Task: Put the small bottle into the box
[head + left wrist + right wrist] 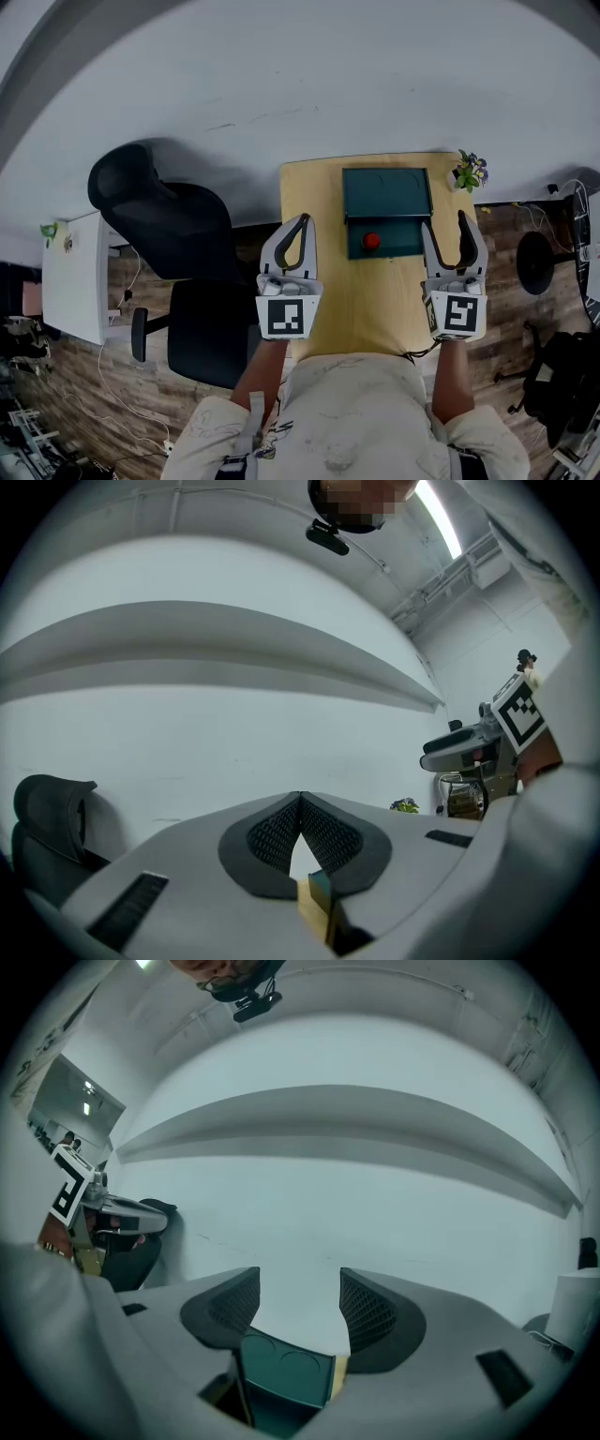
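Left claw (pixel 302 223) closed, right claw (pixel 446 230) open, both over wooden table (pixel 375 300) beside black office chair (pixel 187 234).

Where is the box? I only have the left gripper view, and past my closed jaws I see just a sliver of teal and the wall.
Observer: The head view shows the green box on the wooden table, ahead and to the right of your left gripper.
Operator: Is the other gripper ready to grab?
Observer: The right gripper view shows the right gripper with its jaws apart and nothing between them; the box lies just beyond.
Operator: Any bottle in sight?
Observer: A small red thing sits at the box's near part in the head view. I cannot tell if it is the bottle.
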`<action>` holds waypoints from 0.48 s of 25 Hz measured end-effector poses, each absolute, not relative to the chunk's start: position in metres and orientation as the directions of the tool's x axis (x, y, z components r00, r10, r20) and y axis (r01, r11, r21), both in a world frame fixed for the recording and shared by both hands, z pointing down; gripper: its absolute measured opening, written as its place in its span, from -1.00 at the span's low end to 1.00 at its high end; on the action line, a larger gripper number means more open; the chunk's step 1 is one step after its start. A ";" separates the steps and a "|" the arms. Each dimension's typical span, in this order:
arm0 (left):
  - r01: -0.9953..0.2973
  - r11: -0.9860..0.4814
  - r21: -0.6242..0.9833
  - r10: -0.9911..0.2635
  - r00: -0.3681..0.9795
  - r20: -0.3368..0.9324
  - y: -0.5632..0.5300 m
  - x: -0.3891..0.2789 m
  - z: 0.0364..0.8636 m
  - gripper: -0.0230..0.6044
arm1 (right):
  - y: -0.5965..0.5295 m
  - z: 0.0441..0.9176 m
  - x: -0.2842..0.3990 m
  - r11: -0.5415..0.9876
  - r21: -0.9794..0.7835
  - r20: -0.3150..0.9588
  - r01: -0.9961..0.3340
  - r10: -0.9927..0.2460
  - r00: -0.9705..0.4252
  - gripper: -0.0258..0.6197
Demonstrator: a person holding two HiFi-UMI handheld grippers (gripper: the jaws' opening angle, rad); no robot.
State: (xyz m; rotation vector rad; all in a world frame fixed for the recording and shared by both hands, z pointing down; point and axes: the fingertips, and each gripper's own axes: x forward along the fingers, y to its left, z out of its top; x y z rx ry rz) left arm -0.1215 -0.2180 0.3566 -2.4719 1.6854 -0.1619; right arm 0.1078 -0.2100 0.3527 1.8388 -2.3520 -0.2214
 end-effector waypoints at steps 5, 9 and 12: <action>-0.916 -0.359 -0.177 -0.932 0.360 0.030 -0.216 -0.123 0.361 -0.90 | -0.210 0.358 0.107 0.240 0.190 0.040 -0.952 -0.971 -0.237 -0.05; -0.920 -0.358 -0.162 -0.933 0.357 0.036 -0.215 -0.123 0.364 -0.90 | -0.210 0.359 0.104 0.250 0.194 0.041 -0.949 -0.968 -0.246 -0.06; -0.921 -0.356 -0.155 -0.934 0.355 0.038 -0.215 -0.123 0.365 -0.90 | -0.210 0.359 0.104 0.250 0.192 0.042 -0.949 -0.968 -0.246 -0.08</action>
